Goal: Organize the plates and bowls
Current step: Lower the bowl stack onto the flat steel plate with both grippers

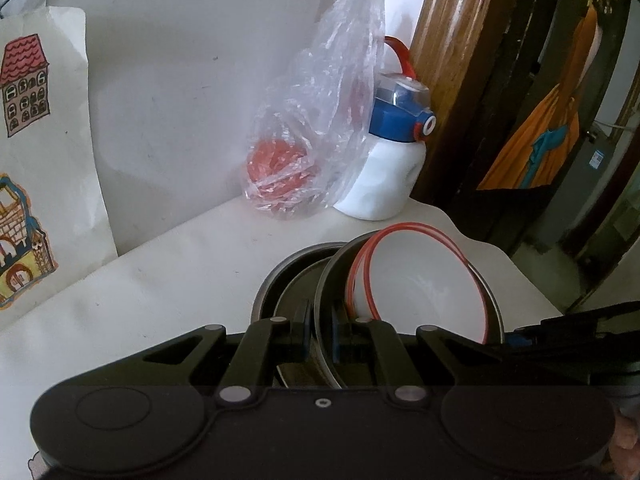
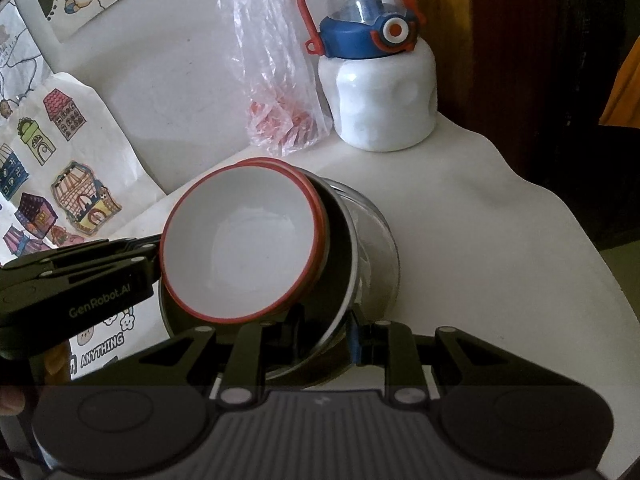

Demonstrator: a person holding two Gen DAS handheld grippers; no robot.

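Observation:
Two white bowls with red rims [image 1: 420,292] [image 2: 244,240] lie nested and tilted inside a steel bowl [image 1: 330,280] [image 2: 344,280]. That steel bowl leans inside another steel bowl [image 1: 268,280] [image 2: 380,240] on the white table [image 1: 160,280]. My left gripper [image 1: 322,330] is shut on the tilted steel bowl's rim. In the right wrist view it [image 2: 154,250] comes in from the left, its tips hidden behind the white bowls. My right gripper [image 2: 326,334] is clamped on the same bowl's near rim, and shows at the right edge of the left wrist view [image 1: 516,338].
A white water bottle [image 1: 384,176] [image 2: 384,96] with a blue cap and red strap stands at the back beside a clear plastic bag [image 1: 312,140] [image 2: 272,80] with something red inside. Sticker sheets [image 1: 28,160] [image 2: 60,200] lie left. The table's wavy edge [image 2: 560,220] and a wooden post [image 1: 452,60] are right.

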